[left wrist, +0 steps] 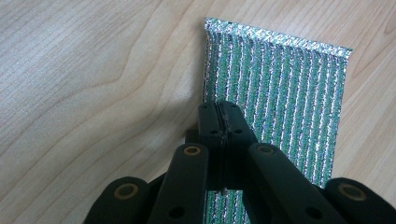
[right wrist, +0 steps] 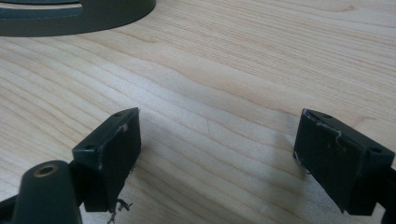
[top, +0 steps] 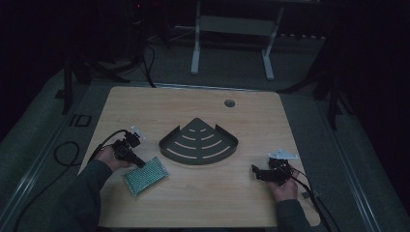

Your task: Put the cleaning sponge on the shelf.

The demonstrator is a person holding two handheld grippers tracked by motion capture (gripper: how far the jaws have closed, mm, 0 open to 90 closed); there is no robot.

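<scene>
I find the left gripper (left wrist: 219, 116) clamped on the near edge of the green foil pouch (left wrist: 280, 93) — light, crinkly, slippery — lying flat beside the corner rack (top: 199, 142); right gripper (right wrist: 219, 154) jaws stand apart.

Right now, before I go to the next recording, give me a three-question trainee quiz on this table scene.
1. True or false: the left gripper is shut on the green sponge.
2. How do the right gripper's jaws stand? A wide apart, B pressed together, C clamped on the rack.
3. What dark thing sits mid-table between the two hands?

Key: 1 true, on the sponge's near edge. 2 A, with bare table between them. 3 the fan-shaped corner rack.
</scene>
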